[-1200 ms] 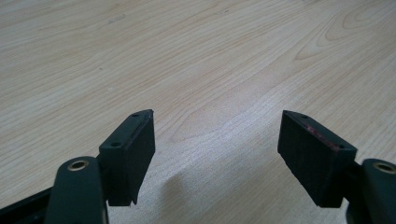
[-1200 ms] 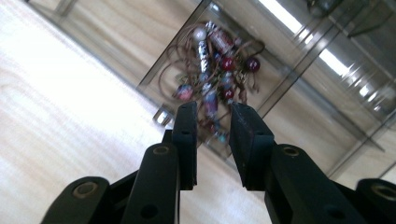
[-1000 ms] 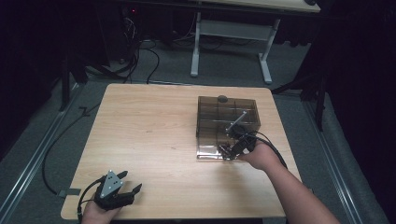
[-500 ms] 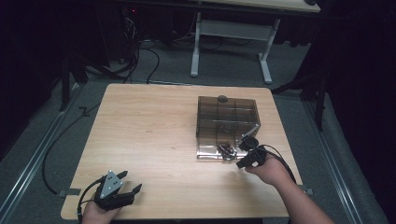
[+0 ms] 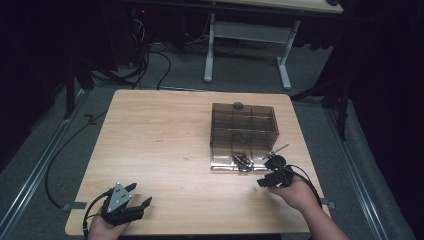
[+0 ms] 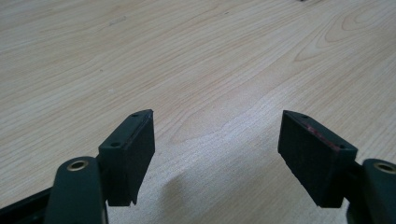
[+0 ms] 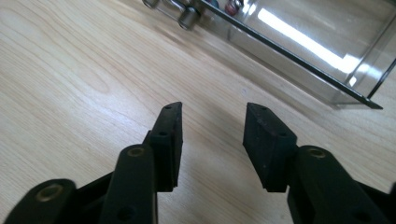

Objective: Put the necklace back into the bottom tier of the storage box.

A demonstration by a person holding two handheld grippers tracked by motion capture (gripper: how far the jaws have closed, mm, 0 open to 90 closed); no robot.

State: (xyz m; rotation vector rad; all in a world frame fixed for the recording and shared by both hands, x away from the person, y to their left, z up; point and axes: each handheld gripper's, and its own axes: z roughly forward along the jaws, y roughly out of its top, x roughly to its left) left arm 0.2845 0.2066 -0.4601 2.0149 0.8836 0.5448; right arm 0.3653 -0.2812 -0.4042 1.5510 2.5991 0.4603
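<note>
A smoky clear compartment box (image 5: pixel 244 127) stands on the right half of the wooden table (image 5: pixel 165 135). Its clear lid (image 5: pixel 222 163) lies flat in front of it, with small dark parts (image 5: pixel 243 161) heaped on it. My right gripper (image 5: pixel 265 181) is just in front of the lid's right end, low over the wood. In the right gripper view it (image 7: pixel 213 112) is open with bare table between the jaws, and the clear plastic edge (image 7: pixel 299 56) and small metal parts (image 7: pixel 187 16) lie ahead. My left gripper (image 5: pixel 141 195) rests near the front left corner, open wide (image 6: pixel 217 121) over bare wood.
A small dark round thing (image 5: pixel 238 105) sits at the box's far edge. Behind the table stands a white desk frame (image 5: pixel 247 45), with cables (image 5: pixel 150 55) on the floor. The table's front edge is close under both hands.
My right gripper has drawn back from the box and lid toward the front of the table. The left gripper has stayed where it was.
</note>
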